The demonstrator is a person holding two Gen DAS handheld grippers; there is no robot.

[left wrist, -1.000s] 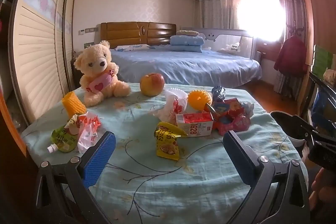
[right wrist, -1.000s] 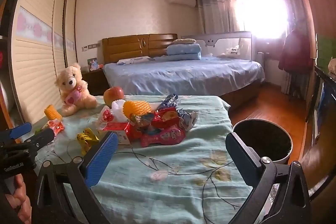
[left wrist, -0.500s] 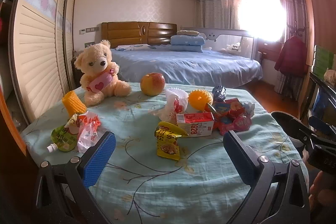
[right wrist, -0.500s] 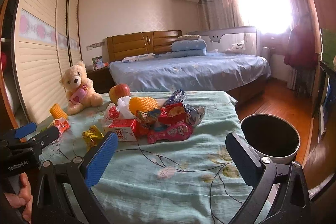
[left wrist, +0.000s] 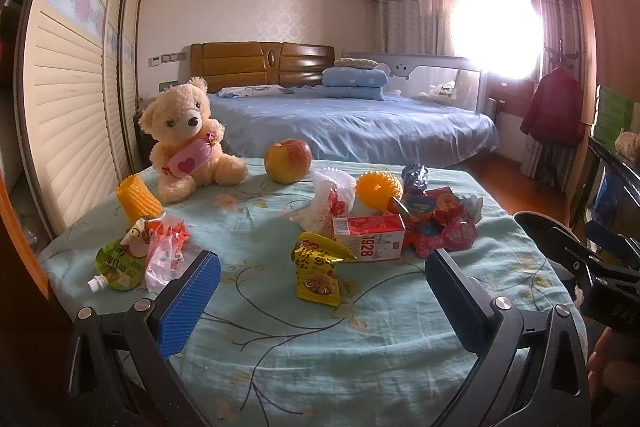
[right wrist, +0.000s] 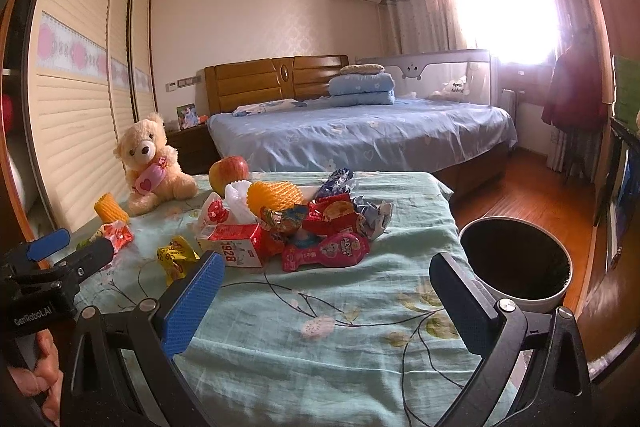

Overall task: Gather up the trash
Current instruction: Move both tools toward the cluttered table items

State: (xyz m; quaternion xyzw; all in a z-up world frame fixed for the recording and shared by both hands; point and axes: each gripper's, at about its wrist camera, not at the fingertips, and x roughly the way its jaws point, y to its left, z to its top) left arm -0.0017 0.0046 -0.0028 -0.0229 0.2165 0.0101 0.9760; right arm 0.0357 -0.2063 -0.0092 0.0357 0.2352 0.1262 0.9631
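Trash lies on a table with a light green cloth [left wrist: 280, 339]. A red and white carton [left wrist: 368, 238] sits mid-table beside a yellow snack bag [left wrist: 318, 269] and a heap of red wrappers [left wrist: 444, 223]. A green pouch [left wrist: 118, 263] and a clear red wrapper [left wrist: 166, 247] lie at the left. In the right wrist view the carton [right wrist: 236, 247] and a pink wrapper [right wrist: 326, 251] lie ahead, and a black-lined bin [right wrist: 516, 259] stands right of the table. My left gripper [left wrist: 320, 299] is open and empty above the near cloth. My right gripper [right wrist: 326, 303] is open and empty.
A teddy bear [left wrist: 186, 139], an apple [left wrist: 288, 161], an orange foam net [left wrist: 378, 189] and a yellow foam sleeve [left wrist: 136, 199] are on the table. A blue bed [left wrist: 352, 127] stands behind. A slatted wardrobe [left wrist: 72, 99] runs along the left.
The right gripper has moved slightly forward and left, so the bin shows more fully. The left gripper has barely moved. Both stay open.
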